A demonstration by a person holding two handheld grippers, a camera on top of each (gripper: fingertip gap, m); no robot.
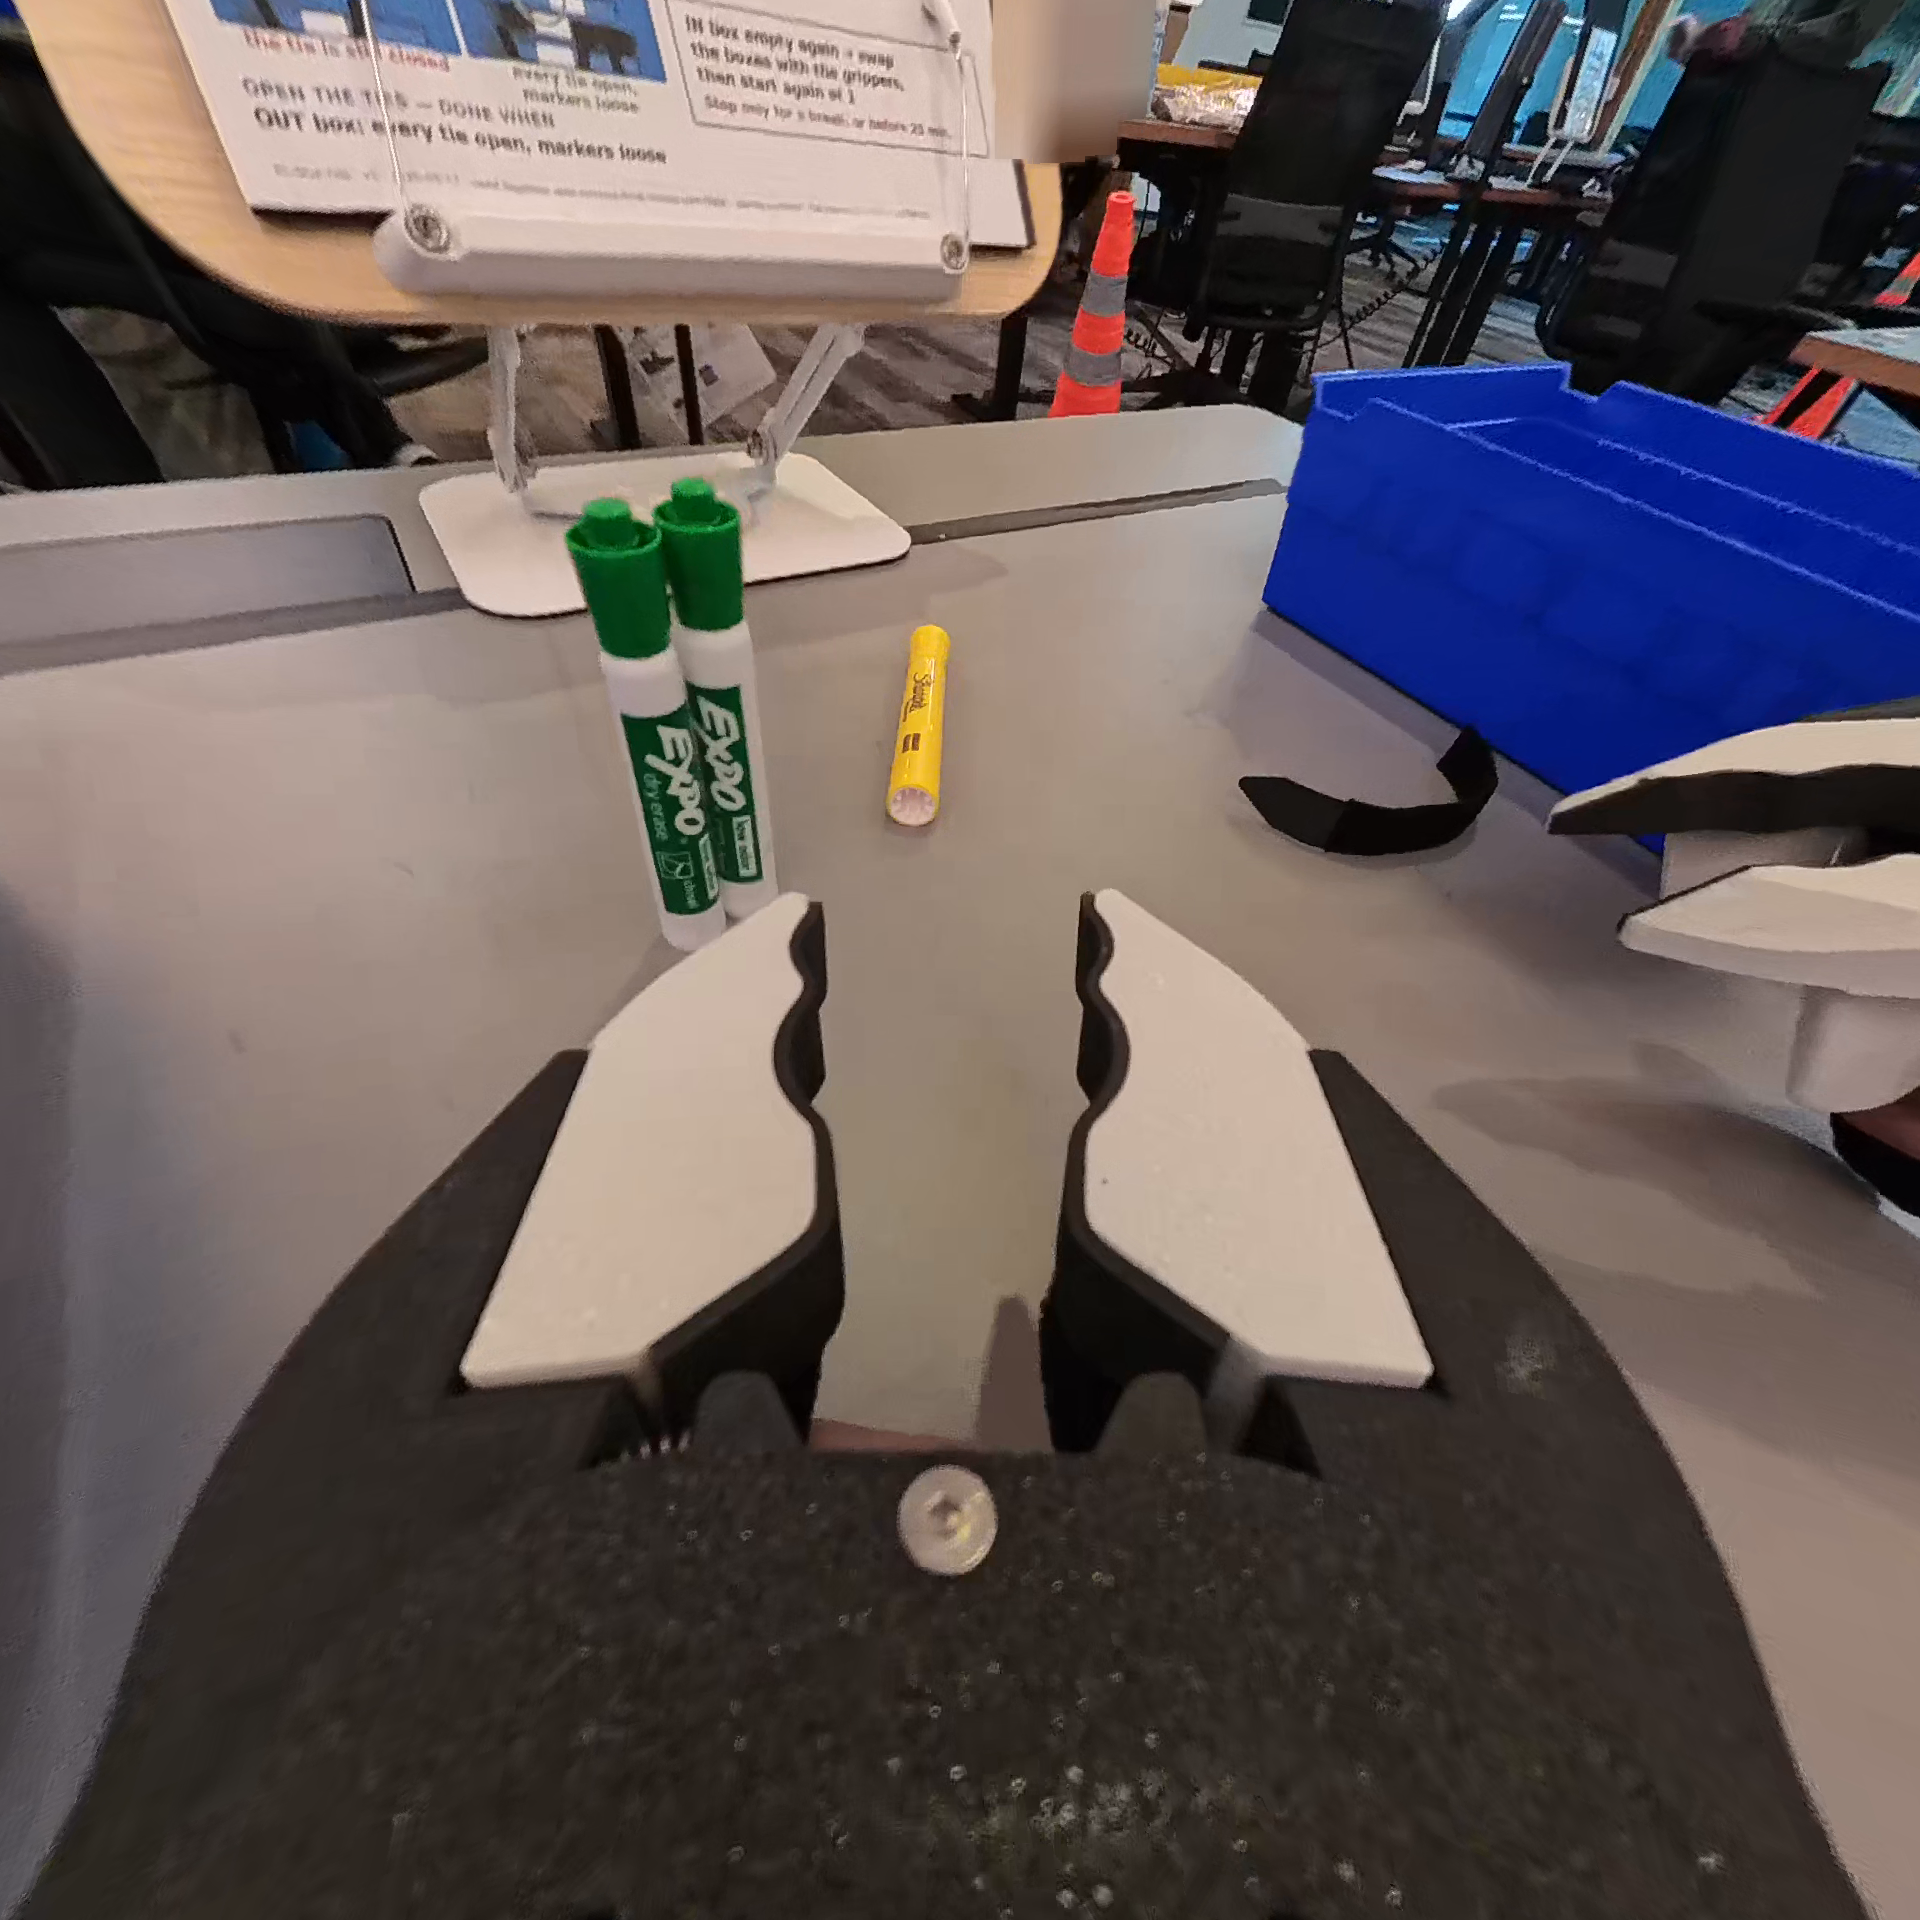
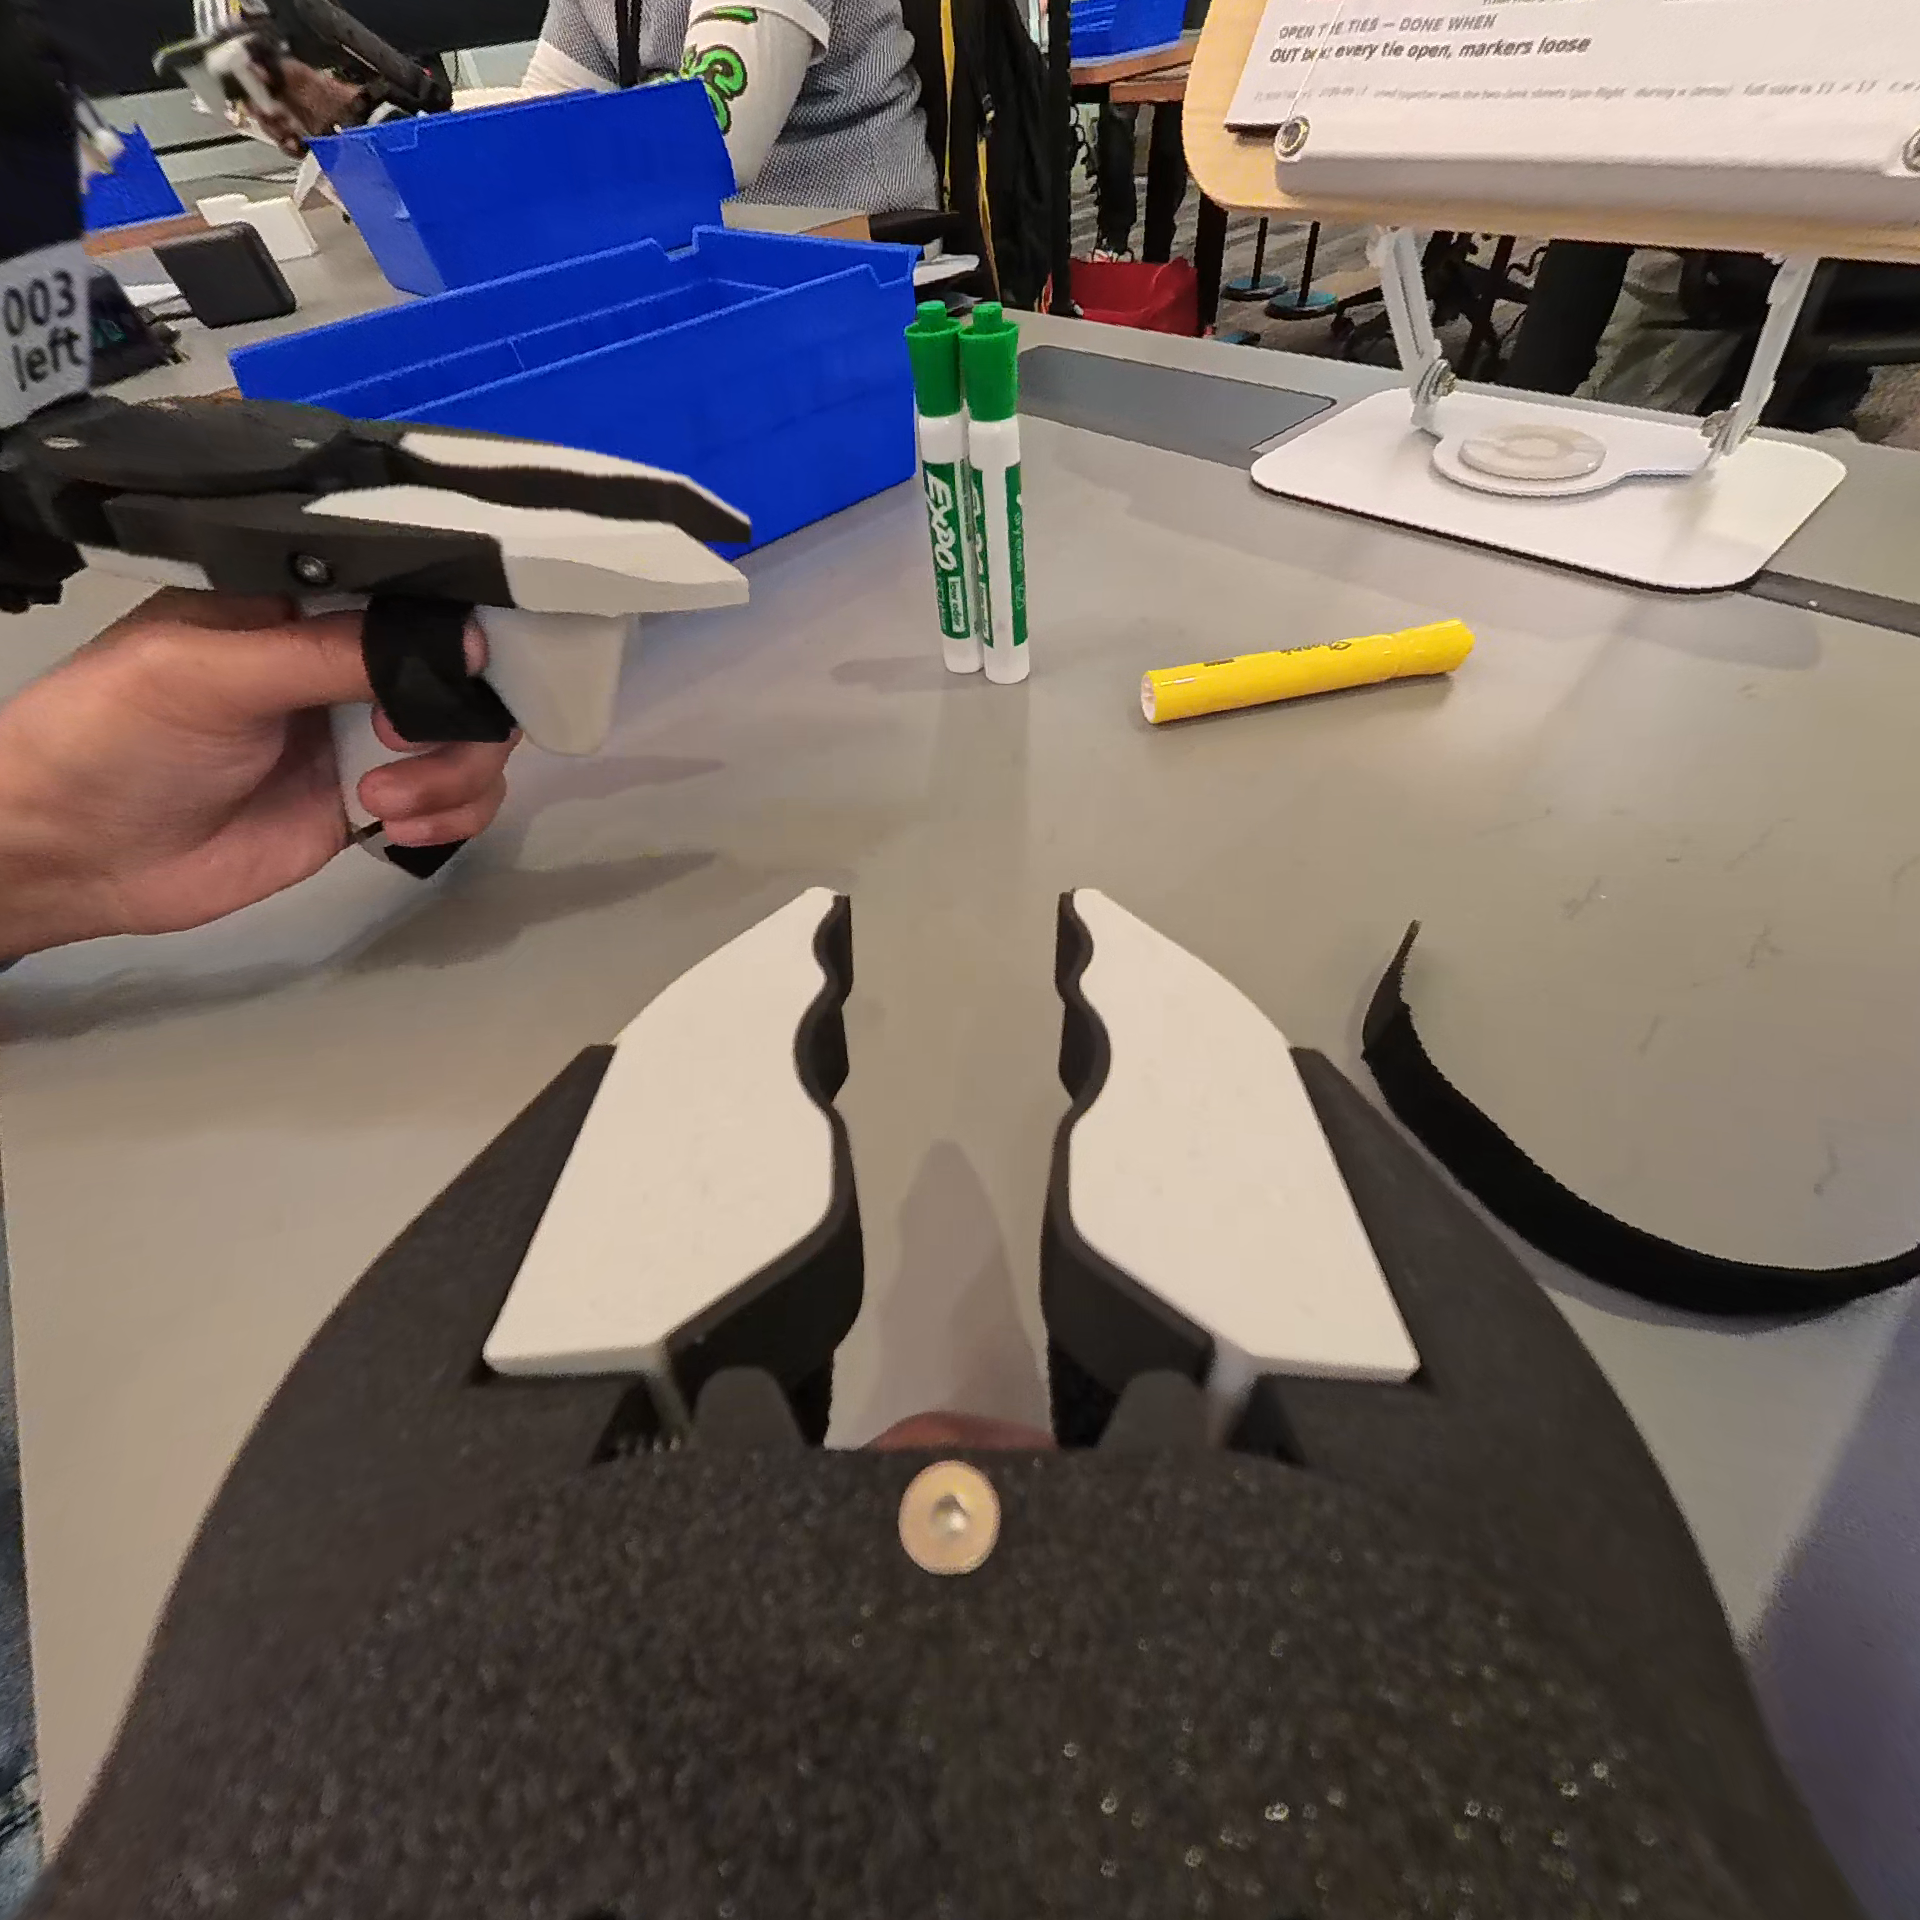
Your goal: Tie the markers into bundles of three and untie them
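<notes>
Blue bin [image 2: 623, 353] holds nothing visible; 2 green markers [image 1: 681, 717] upright outside; both claws released.

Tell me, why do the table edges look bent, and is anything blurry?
Left wrist view: wide-angle lens bows the table and bin; the sheet above is soft. Right wrist view: same bending, markers sharp, soft shadows under the highlighter, gripper base blurred.
</notes>
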